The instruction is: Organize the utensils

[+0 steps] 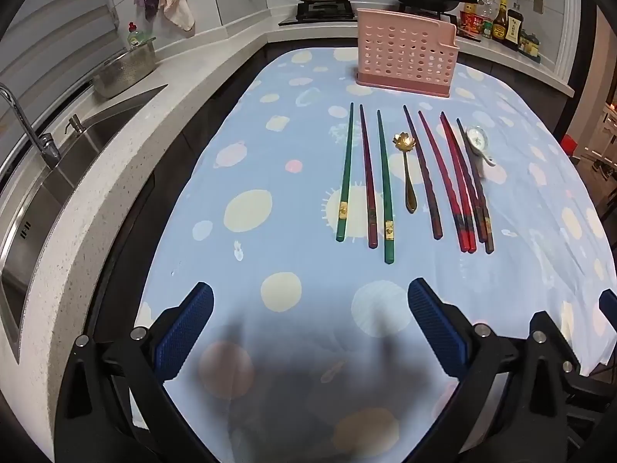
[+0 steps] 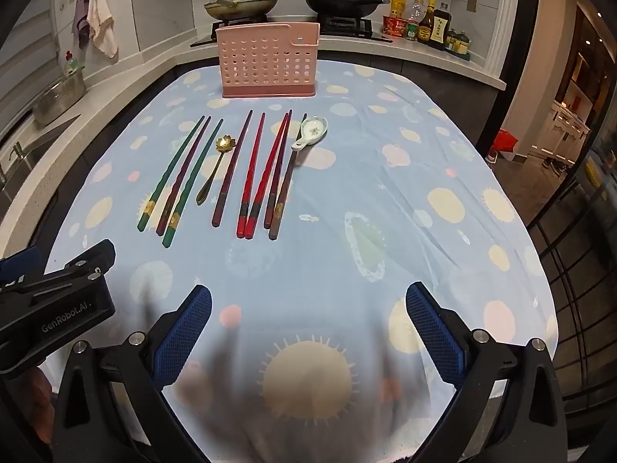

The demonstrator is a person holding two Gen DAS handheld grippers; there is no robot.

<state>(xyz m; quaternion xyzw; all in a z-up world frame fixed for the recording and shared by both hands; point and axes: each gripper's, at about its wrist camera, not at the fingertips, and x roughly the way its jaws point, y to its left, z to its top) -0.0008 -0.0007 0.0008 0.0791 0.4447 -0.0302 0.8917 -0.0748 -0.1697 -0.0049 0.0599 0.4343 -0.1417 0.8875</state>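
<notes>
Green, maroon and red lacquered chopsticks flank a gold flower-bowled spoon at frame centre; left claw and right claw gape empty.

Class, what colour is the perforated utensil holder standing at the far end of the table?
Pink. The holder shows best in the right wrist view.

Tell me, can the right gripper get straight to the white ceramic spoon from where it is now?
Probably yes. The right gripper hangs open and empty over bare tablecloth, and nothing stands between it and the white ceramic spoon. The spoon's handle does lie against the rightmost chopstick, so a pinch could nudge that.
</notes>
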